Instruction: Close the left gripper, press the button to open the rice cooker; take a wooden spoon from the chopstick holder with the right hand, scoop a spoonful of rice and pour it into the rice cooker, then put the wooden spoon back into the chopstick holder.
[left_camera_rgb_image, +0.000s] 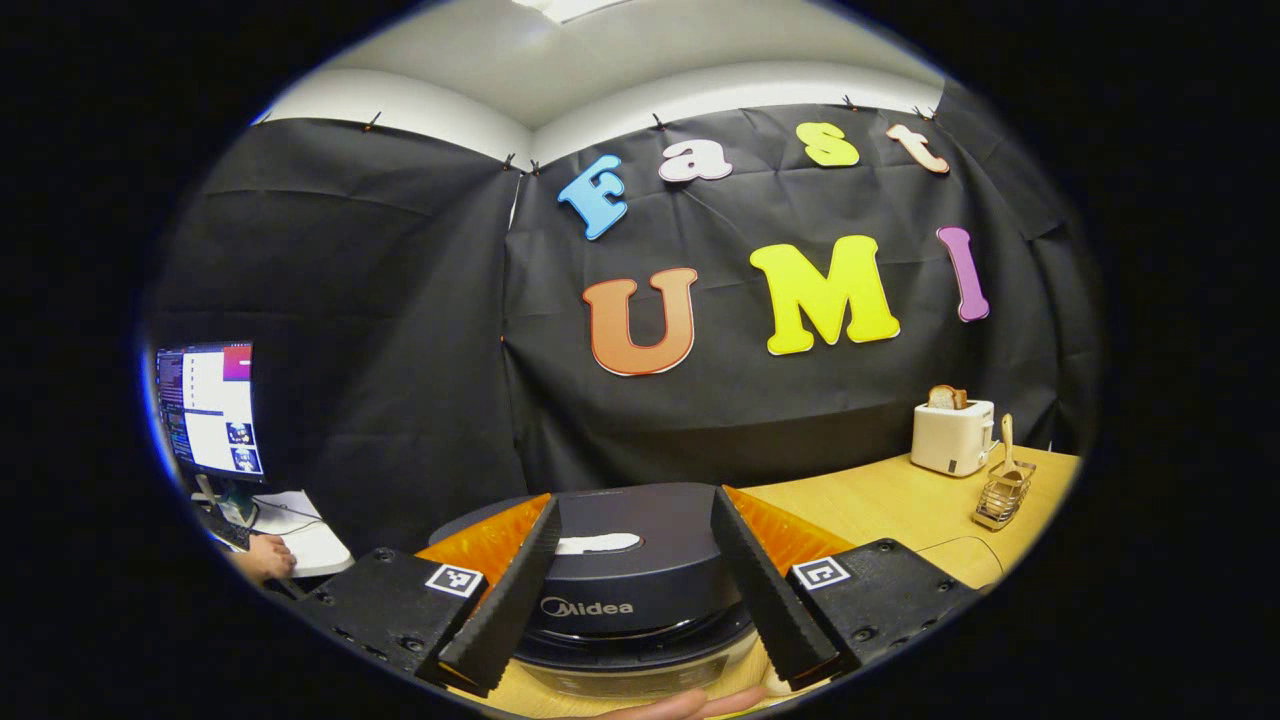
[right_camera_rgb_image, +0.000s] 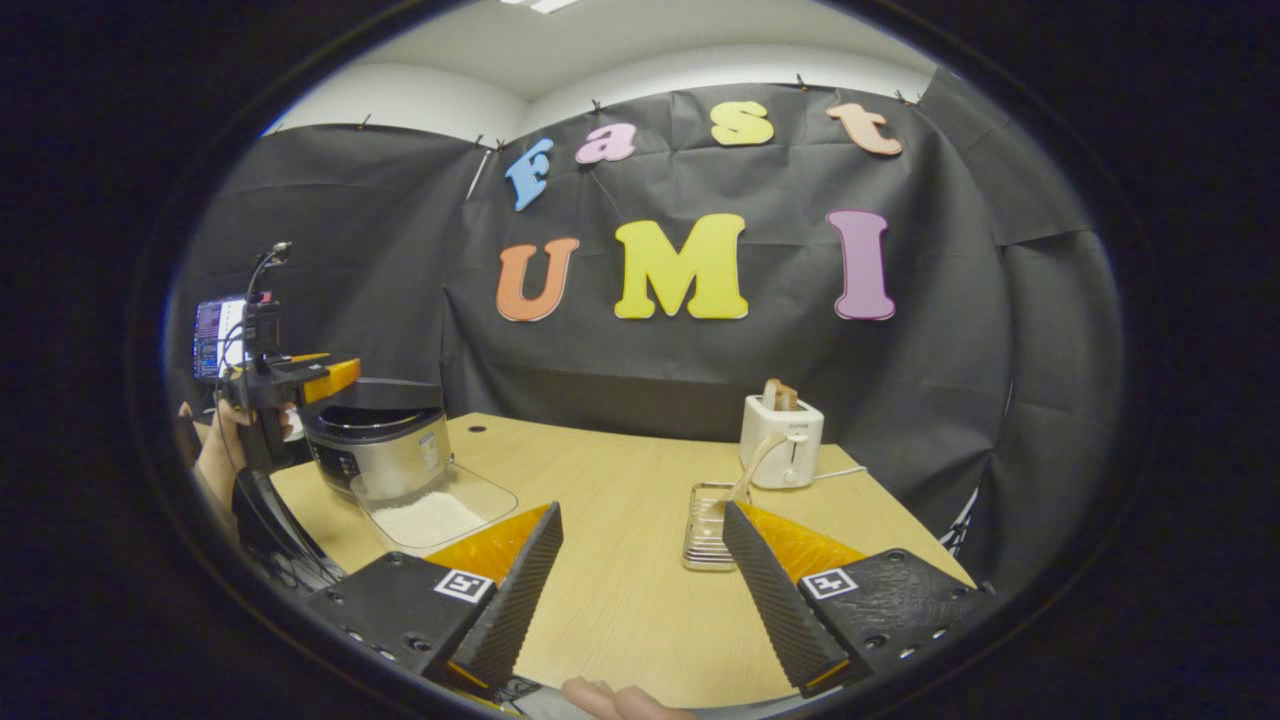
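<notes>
The rice cooker (left_camera_rgb_image: 640, 585) with its dark lid shut sits right in front of my left gripper (left_camera_rgb_image: 640, 665), which stands open, its fingers wide on either side of the lid. A pale button (left_camera_rgb_image: 597, 543) shows on the lid. In the right gripper view the rice cooker (right_camera_rgb_image: 378, 440) stands at the table's left, with the left gripper (right_camera_rgb_image: 290, 385) hovering at its lid. A clear tray of rice (right_camera_rgb_image: 432, 512) lies before it. My right gripper (right_camera_rgb_image: 650, 645) is open and holds nothing. Ahead of it the wire chopstick holder (right_camera_rgb_image: 710, 528) keeps the wooden spoon (right_camera_rgb_image: 748, 470).
A white toaster (right_camera_rgb_image: 782, 440) with bread stands behind the holder, near the wall; in the left gripper view the toaster (left_camera_rgb_image: 952, 437) and holder (left_camera_rgb_image: 1003, 497) are far right. A monitor (left_camera_rgb_image: 210, 408) and a person's hand (left_camera_rgb_image: 262, 555) are at the left, off the wooden table (right_camera_rgb_image: 620, 580).
</notes>
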